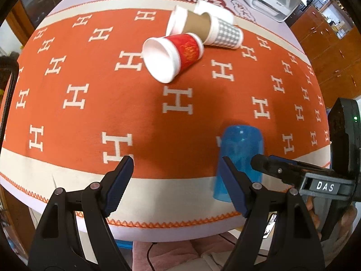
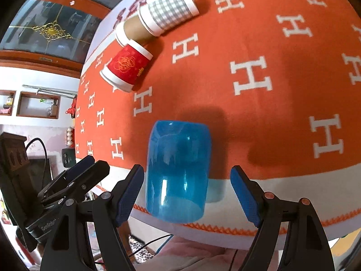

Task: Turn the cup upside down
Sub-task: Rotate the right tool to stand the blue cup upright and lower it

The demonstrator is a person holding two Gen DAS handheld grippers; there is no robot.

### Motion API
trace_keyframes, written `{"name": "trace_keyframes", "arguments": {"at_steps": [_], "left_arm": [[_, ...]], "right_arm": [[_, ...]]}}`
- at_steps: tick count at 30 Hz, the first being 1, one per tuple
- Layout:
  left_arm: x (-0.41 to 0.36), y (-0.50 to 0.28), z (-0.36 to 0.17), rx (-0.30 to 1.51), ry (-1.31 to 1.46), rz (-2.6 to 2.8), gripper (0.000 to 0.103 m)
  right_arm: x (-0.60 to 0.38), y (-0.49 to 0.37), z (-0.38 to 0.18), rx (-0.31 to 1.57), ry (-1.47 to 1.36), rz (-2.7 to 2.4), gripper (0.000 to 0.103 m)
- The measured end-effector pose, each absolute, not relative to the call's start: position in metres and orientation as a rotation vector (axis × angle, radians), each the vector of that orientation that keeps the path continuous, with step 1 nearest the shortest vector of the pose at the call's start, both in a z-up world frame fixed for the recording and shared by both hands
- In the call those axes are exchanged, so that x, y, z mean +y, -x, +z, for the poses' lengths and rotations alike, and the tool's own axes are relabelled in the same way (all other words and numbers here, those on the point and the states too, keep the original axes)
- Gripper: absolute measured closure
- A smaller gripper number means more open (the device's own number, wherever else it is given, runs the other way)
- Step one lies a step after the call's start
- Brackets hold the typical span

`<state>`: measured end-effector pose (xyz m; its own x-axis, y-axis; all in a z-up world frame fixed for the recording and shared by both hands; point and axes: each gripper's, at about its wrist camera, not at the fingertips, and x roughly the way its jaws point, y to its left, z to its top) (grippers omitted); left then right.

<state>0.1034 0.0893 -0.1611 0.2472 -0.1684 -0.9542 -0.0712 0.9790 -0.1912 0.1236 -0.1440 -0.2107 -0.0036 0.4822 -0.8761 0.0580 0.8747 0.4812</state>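
Blue cup (image 2: 177, 171) is seen as a translucent plastic tumbler with a closed, rounded end uppermost and its wider rim downward, standing near the front edge of the orange cloth (image 2: 259, 117), partly over the cloth's cream border. Glossy highlights are noted on its wall, and the cloth is visible through it. The right gripper (image 2: 187, 194) is set with jaws wide apart on either side of the cup; a gap is seen between each blue pad and the cup wall, so no grip is recorded. The left gripper (image 1: 177, 185) is likewise spread wide and holds nothing; in the left wrist view the blue cup (image 1: 240, 160) is seen just behind its right finger. Farther back on the cloth, a red paper cup (image 1: 173, 56), a brown paper cup (image 1: 191, 22) and a grey-checked paper cup (image 1: 225, 33) are recorded lying on their sides, clustered together.
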Motion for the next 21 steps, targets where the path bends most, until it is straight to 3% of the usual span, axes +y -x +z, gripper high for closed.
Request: {"name": "trace_keyframes", "arguments": {"at_steps": [8, 10, 12, 21], "left_arm": [[0.096, -0.116, -0.179, 1.367, 0.208, -0.081, 0.027], [0.095, -0.120, -0.182, 1.375, 0.204, -0.090, 0.027], [0.094, -0.125, -0.185, 1.383, 0.198, -0.096, 0.027], [0.088, -0.139, -0.192, 1.399, 0.179, -0.113, 0.027]], "right_arm": [[-0.130, -0.146, -0.244, 1.620, -0.518, 0.416, 0.023], [-0.126, -0.150, -0.251, 1.634, -0.548, 0.439, 0.025], [-0.121, -0.154, -0.252, 1.630, -0.553, 0.463, 0.036], [-0.109, -0.153, -0.235, 1.559, -0.437, 0.488, 0.038]]}}
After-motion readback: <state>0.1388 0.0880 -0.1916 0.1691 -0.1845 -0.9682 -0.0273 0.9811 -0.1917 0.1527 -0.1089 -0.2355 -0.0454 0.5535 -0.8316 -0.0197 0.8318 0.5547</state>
